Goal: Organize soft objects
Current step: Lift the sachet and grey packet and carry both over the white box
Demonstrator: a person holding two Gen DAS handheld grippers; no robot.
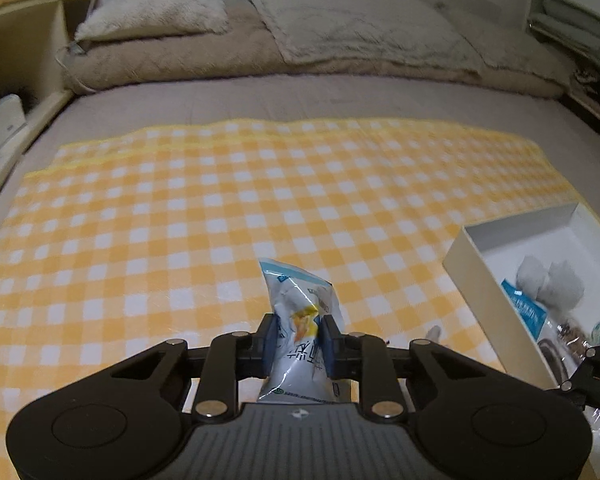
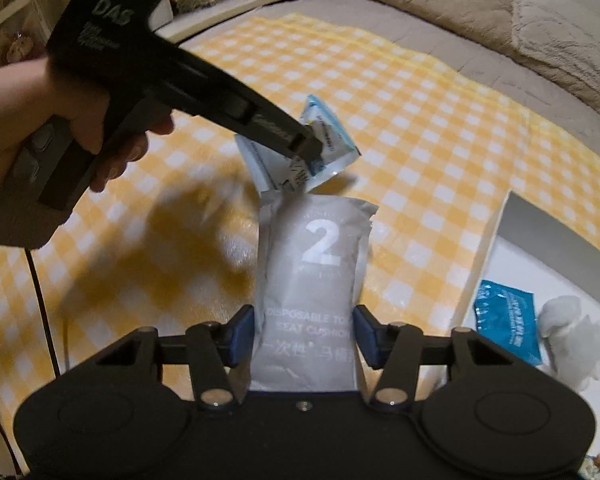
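L claw (image 1: pixel 298 344) clenched on blue-white sachet (image 1: pixel 300 320), pads squeezing its middle, top corner poking up over yellow-check cloth (image 1: pixel 180 220). R claw (image 2: pixel 304 336) around grey seat-cushion pack (image 2: pixel 312 280) marked "2"; blue pads (image 2: pixel 242 334) at both edges, contact on R side unclear, so grip can't be told for sure. Seen from R wrist cam: L claw held by hand (image 2: pixel 28 120), sachet pinched at its tip, hanging just beyond grey pack's far end. White box (image 1: pixel 480 280) near R on cloth; inside: blue packet (image 2: pixel 508 328), white fluffy toy (image 2: pixel 572 336), more wrapped bits. Cloth spread on bed (image 1: pixel 260 96); beige blankets + pillows (image 1: pixel 340 28) at far end.
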